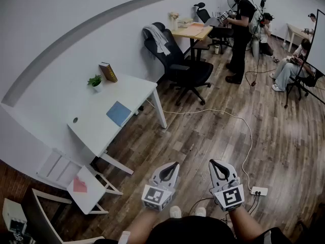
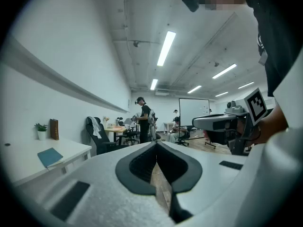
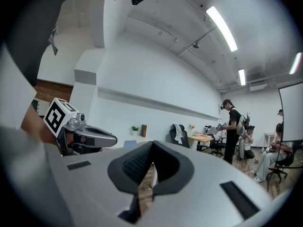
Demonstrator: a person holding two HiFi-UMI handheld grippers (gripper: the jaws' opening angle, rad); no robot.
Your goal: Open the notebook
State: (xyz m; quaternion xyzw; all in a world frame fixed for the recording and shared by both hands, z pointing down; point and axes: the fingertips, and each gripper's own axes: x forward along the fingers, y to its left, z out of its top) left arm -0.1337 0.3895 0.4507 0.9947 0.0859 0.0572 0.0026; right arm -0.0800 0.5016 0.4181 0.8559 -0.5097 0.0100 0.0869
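Observation:
A closed blue notebook (image 1: 119, 113) lies flat on the white table (image 1: 137, 88) at the left, well ahead of both grippers and apart from them. It also shows small in the left gripper view, the notebook (image 2: 49, 156) at the left, and in the right gripper view as a blue patch, the notebook (image 3: 130, 143). My left gripper (image 1: 175, 163) and right gripper (image 1: 212, 161) hover side by side over the wooden floor, low in the head view. Both hold nothing. The left gripper (image 2: 156, 143) has its jaws pressed together. The right gripper (image 3: 152, 143) also looks shut.
A small potted plant (image 1: 95, 81) and a brown book (image 1: 108, 72) stand at the table's far edge. A black office chair (image 1: 183, 67) sits beyond the table, a white cable (image 1: 238, 126) and power strip (image 1: 259, 190) lie on the floor, and a person (image 1: 239, 29) stands at the back.

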